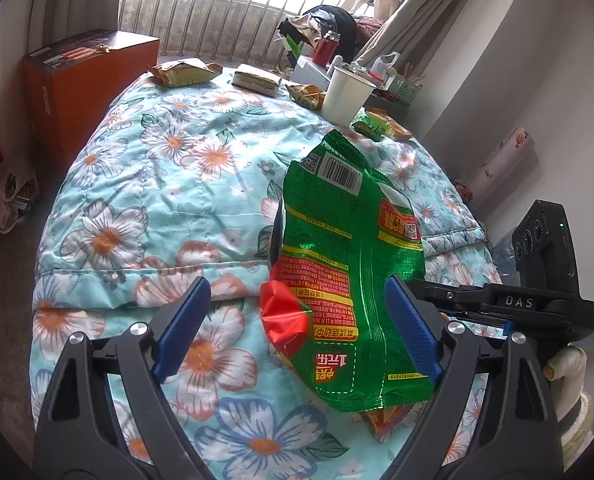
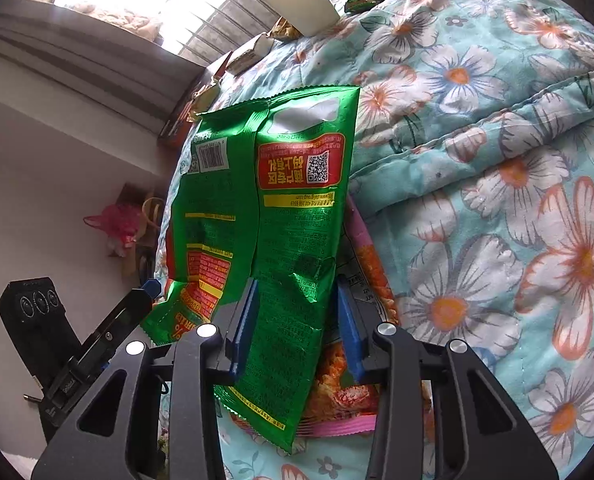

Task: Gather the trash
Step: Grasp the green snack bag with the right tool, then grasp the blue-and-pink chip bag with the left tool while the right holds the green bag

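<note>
Green snack bag (image 2: 281, 216): empty foil wrapper, held up off the quilt; I have it pinched near its lower edge, rest of it standing up in front of both cams.
Right gripper (image 2: 297, 320): blue pads closed in on the bag from both sides, foil creased between them; I judge the grip firm.
Left gripper (image 1: 293, 328): jaws spread wide, nothing between them that is gripped; bag hangs just ahead of them, its edge near the right-side pad (image 1: 413, 328).
Orange/pink wrapper (image 2: 345, 396): lies flat on the quilt under the lifted bag, partly hidden; not yet picked up.
Floral quilt (image 1: 169, 208): covers the bed, the work surface.
Paper cup (image 1: 347, 94): upright at far end of quilt, untouched.
Far wrappers: yellow-brown packs (image 1: 183, 72), (image 1: 257, 79), (image 1: 307, 96) and a small green pack (image 1: 371, 124) lie near the cup, well apart from both grippers.
Bin/trash bag: cannot tell which, if any, is the drop point.
Progress (my est.): early; one item in hand, none shown deposited; approx. six pcs left on the quilt.
</note>
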{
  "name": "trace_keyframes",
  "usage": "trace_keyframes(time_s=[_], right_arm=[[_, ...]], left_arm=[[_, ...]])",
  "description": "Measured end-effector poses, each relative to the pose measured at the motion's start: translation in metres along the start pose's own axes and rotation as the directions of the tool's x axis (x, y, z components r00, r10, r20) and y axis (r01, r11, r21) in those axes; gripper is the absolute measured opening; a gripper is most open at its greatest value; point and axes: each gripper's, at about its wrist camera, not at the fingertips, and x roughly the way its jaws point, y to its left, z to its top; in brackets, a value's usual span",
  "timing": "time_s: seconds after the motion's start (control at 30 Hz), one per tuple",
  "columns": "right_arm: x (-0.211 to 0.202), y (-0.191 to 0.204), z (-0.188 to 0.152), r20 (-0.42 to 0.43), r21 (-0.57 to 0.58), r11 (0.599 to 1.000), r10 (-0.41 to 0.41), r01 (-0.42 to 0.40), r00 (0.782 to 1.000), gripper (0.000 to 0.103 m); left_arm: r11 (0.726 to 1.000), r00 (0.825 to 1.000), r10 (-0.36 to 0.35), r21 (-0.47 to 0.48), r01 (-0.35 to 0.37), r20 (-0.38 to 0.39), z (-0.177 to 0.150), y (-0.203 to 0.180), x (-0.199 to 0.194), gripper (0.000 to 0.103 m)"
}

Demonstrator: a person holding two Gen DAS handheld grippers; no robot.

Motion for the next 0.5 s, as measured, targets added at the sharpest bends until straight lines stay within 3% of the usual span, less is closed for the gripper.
trace_keyframes(time_s=[0.17, 0.27, 0.5], right_arm=[[0.004, -0.004, 0.0, 0.002, 0.031, 0.998, 0.052, -0.052, 0.999, 0.014], [-0.018, -0.013, 0.0, 0.055, 0.047, 0.997, 0.059, -0.062, 0.997, 0.01], [-0.099, -0.075, -0.01, 0.188, 0.125, 0.992, -0.048, 0.025, 0.981, 0.009]], left_arm=[[1.0, 1.0, -0.008, 0.003, 0.008, -0.009, -0.003, -0.005, -0.001, 0.084], [1.0, 1.0, -0.017, -0.002, 0.017, -0.002, -0.002, -0.004, -0.008, 0.084], [0.989, 0.99, -0.114, -0.1, 0.106, -0.08, -0.01, 0.01, -0.014, 0.084]])
